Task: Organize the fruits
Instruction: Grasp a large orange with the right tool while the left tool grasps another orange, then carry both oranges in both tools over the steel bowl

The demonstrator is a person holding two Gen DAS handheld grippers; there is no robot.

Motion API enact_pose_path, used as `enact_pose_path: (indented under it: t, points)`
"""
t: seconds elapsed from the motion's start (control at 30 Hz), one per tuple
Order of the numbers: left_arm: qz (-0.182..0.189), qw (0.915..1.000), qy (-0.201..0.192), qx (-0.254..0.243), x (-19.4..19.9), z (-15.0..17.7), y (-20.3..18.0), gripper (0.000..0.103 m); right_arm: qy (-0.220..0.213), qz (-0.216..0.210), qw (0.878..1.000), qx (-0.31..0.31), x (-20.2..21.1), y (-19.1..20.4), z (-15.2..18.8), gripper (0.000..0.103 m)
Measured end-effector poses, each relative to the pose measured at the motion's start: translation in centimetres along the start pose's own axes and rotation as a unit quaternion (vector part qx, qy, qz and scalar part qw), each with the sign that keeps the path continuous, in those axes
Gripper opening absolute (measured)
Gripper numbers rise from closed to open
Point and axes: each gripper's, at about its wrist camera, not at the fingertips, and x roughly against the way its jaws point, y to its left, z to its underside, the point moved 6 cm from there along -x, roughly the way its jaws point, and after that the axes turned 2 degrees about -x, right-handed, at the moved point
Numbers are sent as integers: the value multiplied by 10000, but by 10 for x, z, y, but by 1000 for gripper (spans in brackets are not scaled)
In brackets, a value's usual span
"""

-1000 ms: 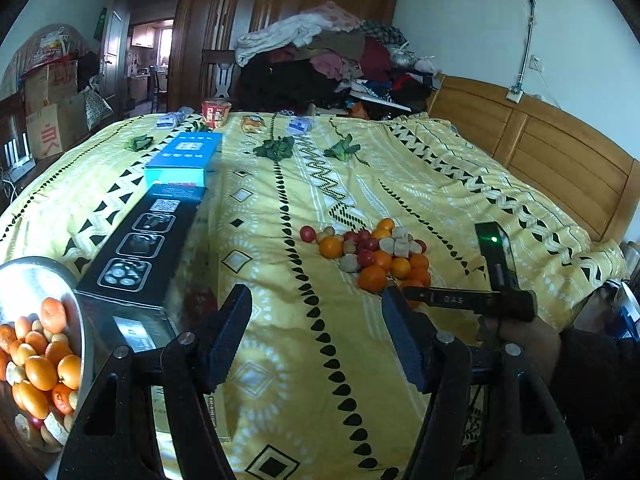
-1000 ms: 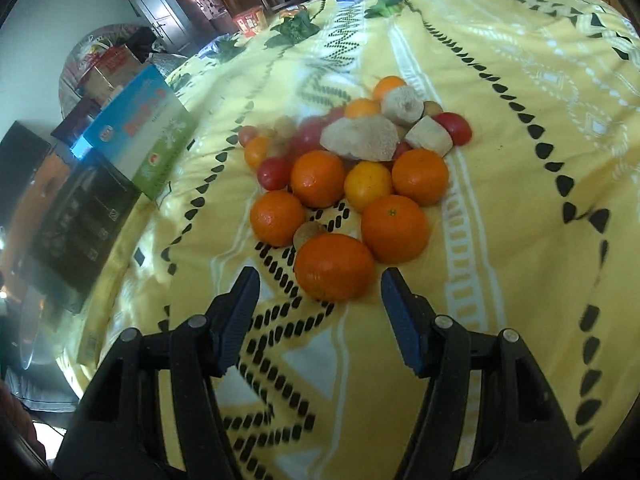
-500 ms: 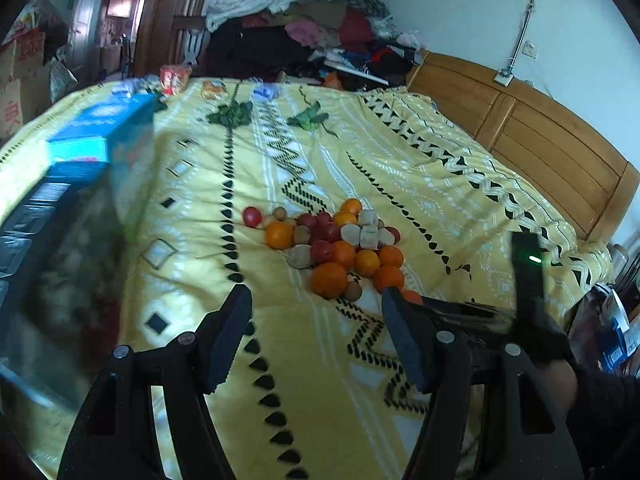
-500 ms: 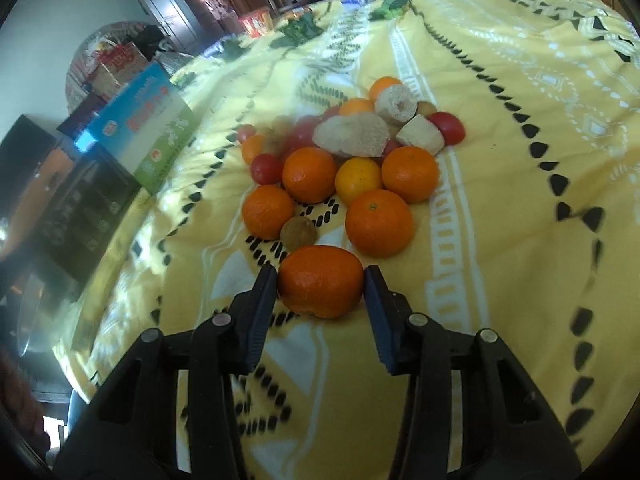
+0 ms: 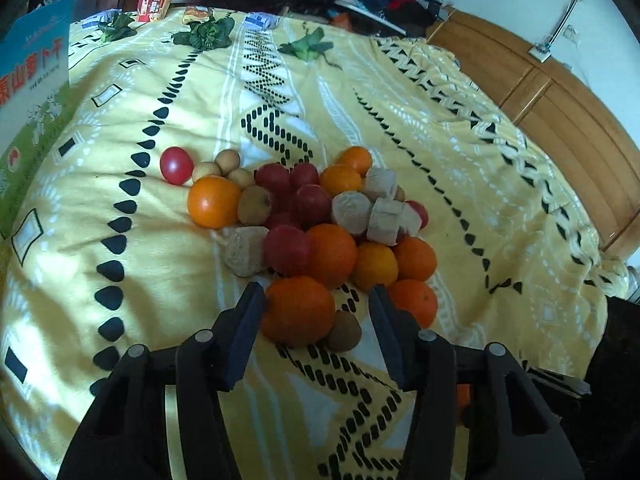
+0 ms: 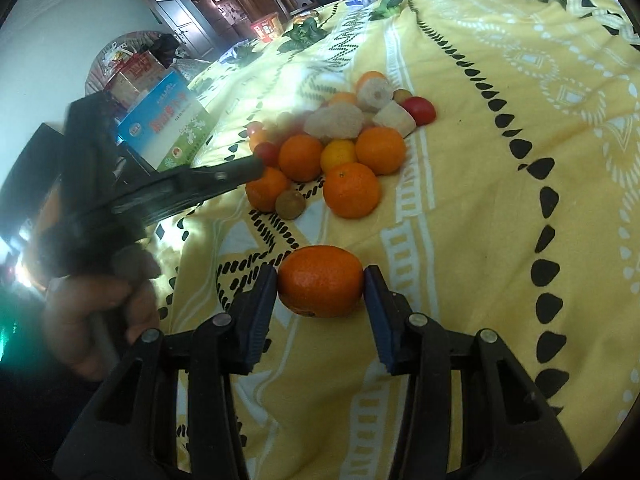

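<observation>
Right wrist: right gripper (image 6: 320,280) now clamps orange (image 6: 320,280); left gripper (image 5: 316,306) closing, ungripped.

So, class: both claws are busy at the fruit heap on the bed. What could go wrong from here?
1. The left claw straddles a large round orange with a small brown fruit touching it; closing further may nudge both.
2. The right claw pinches a smooth orange mandarin by its sides; it could slip onto the soft yellow patterned bedspread and roll.
</observation>
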Motion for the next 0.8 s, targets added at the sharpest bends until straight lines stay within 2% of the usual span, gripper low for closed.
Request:
enact_pose_path:
  t: [0.17,0.2,0.27,0.43,0.6,0.8]
  points:
    - [-177,9996,226,19,-15,9,7,56,56,-95,9999,7,-5,-2,-1,45]
    - [-165,9997,191,22,-15,9,7,55,64,-101,9999,-7,-6,-2,-1,45]
    - [-200,9997,129,17,-13,6,8,44,56,-99,9999,-3,-6,-2,-1,45]
    - [-170,9998,-73,-21,3,3,6,44,-58,-88,9999,51,3,3,-4,45]
    - [-150,9982,-571,-102,60,-3,4,44,-294,-91,9995,118,20,17,-10,45]
    - [-440,9885,-1446,60,175,-6,35,44,-589,-310,9966,491,37,69,-27,45]
